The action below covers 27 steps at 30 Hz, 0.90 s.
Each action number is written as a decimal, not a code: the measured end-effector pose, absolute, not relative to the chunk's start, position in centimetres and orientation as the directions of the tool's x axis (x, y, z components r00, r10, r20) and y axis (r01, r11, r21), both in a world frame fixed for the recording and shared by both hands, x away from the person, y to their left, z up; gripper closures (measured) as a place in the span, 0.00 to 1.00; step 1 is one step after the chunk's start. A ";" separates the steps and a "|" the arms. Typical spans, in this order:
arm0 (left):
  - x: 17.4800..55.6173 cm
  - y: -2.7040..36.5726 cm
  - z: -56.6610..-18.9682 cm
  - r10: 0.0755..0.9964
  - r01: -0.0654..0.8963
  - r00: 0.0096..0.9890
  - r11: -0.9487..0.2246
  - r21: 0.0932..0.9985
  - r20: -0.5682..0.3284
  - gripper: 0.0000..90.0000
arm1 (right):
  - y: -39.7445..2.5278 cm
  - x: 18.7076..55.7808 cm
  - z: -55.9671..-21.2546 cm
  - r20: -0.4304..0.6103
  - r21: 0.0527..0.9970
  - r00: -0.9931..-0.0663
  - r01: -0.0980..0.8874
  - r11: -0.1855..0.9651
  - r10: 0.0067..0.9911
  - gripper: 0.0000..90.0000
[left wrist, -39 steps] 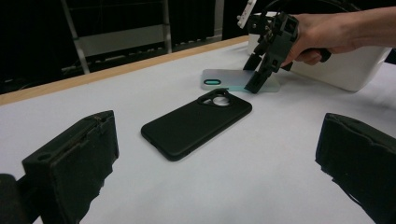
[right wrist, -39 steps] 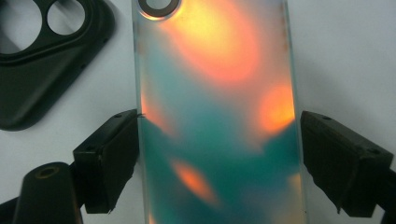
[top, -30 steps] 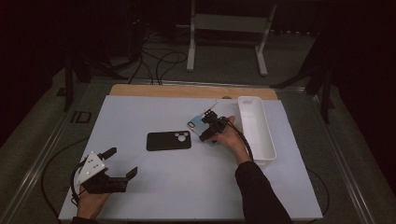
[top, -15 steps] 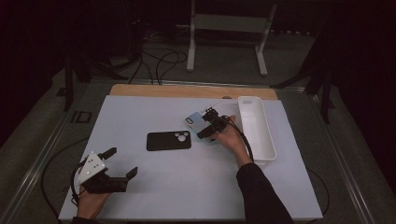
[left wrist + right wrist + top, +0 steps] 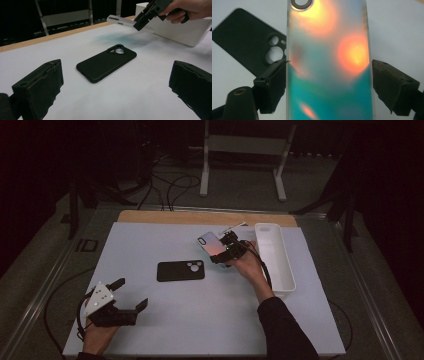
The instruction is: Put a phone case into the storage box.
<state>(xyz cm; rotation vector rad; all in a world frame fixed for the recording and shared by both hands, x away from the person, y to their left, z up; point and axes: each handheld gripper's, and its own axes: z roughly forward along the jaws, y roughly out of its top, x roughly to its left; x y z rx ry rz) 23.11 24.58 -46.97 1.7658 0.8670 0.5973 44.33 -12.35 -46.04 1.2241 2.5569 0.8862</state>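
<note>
- High view: the right gripper [image 5: 226, 251] is held above the far right part of the white table [image 5: 210, 325], just left of the white bin [image 5: 280, 265], with the person's right hand [image 5: 250, 265] wrapped around its body.
- It carries an iridescent phone case [image 5: 210, 245], lifted off the surface and tilted, its camera cut-out end pointing away from the hand.
- Right gripper view: the iridescent phone case [image 5: 328, 62] runs lengthwise between the two black jaws, its teal and orange sheen facing the camera. The left jaw presses on the case's long edge; the right jaw stands just beside the opposite edge, and contact there cannot be told for sure.
- A black phone case [image 5: 181, 270] lies flat near the middle of the table, camera holes towards the right, well apart from both grippers.
- Left gripper view: the black phone case [image 5: 107, 62] rests ahead of the jaws, untouched, and the right gripper [image 5: 147, 15] hangs beyond it with the iridescent case raised clear of the table.
- The left gripper [image 5: 131, 296] sits at the near left corner in the left hand [image 5: 97, 335], jaws spread wide with nothing between them.
</note>
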 end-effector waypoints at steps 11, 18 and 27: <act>23.2 24.5 -47.0 0.788 0.281 0.616 -0.207 0.937 -0.011 0.00 | -12.8 43.1 -43.7 0.109 0.656 -0.659 0.610 0.444 0.744 0.19; 23.3 24.5 -47.0 0.790 0.291 0.613 -0.196 0.936 -0.025 0.00 | -12.8 42.0 -42.4 0.095 0.696 -0.676 0.570 0.438 0.730 0.19; 23.6 24.3 -46.3 0.802 0.313 0.595 -0.174 0.934 -0.050 0.00 | -12.8 40.4 -40.9 0.086 0.750 -0.695 0.517 0.413 0.714 0.19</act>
